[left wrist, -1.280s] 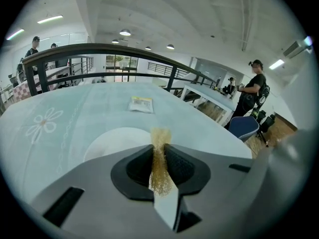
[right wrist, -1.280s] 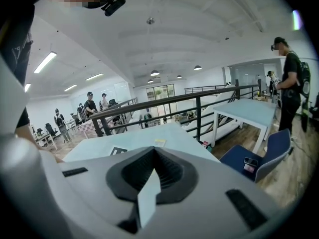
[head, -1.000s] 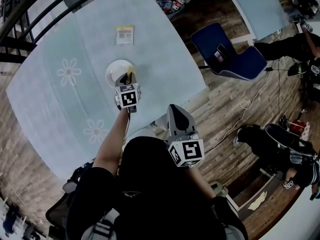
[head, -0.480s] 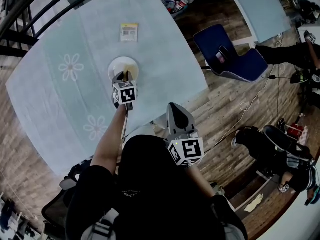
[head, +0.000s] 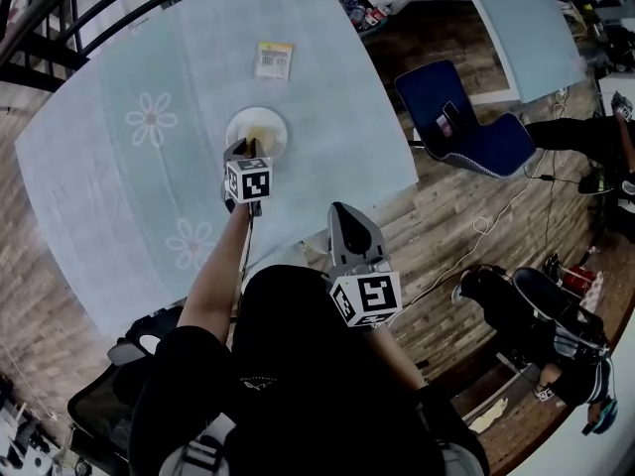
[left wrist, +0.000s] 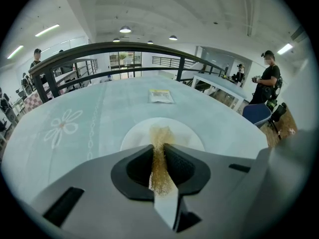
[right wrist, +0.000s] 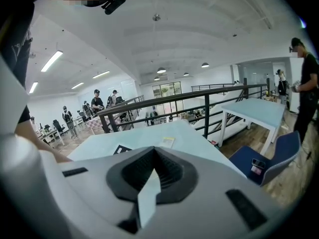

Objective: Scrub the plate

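A round white plate (head: 260, 127) (left wrist: 185, 132) lies on the pale blue table (head: 119, 196). My left gripper (head: 247, 148) (left wrist: 158, 146) hovers at the plate's near edge, shut on a golden wiry scrubber (left wrist: 159, 156) (head: 255, 143). The scrubber's tuft pokes out past the jaws over the plate's middle; whether it touches the plate I cannot tell. My right gripper (head: 344, 212) (right wrist: 153, 156) is held off the table's near edge beside the person's body, jaws closed with nothing between them.
A small yellow-and-white packet (head: 274, 59) (left wrist: 161, 96) lies on the table beyond the plate. A blue chair (head: 461, 122) with a phone on it stands to the right on the wooden floor. A dark railing (left wrist: 124, 48) runs along the table's far side. People stand farther off.
The left gripper with the scrubber has slid a little to the left across the plate's near part. The right gripper has stayed where it was.
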`<action>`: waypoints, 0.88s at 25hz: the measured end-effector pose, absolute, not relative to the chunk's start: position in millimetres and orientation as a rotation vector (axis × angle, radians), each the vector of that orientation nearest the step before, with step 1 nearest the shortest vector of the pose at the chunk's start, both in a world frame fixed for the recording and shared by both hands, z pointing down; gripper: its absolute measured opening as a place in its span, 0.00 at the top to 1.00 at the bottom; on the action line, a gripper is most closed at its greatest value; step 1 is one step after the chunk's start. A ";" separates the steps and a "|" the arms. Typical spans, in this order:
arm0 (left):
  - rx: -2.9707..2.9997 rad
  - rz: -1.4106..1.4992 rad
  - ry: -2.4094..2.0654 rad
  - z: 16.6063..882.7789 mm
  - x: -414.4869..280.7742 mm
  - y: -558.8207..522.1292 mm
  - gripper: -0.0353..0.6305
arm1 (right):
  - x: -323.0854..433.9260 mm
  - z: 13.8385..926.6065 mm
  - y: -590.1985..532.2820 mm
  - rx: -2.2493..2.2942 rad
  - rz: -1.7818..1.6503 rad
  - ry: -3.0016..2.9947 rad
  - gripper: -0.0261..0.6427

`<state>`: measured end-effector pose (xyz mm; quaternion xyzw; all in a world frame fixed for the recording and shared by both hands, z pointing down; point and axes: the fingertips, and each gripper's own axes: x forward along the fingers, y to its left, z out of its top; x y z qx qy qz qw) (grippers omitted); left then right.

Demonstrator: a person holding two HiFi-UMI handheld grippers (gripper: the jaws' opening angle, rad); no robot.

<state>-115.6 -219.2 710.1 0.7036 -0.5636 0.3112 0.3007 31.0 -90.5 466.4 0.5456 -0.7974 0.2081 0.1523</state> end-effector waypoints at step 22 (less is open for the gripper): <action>1.815 0.883 -1.625 704.9 -169.9 -217.8 0.85 | 25.1 467.7 -94.6 1.542 0.597 -2.310 0.96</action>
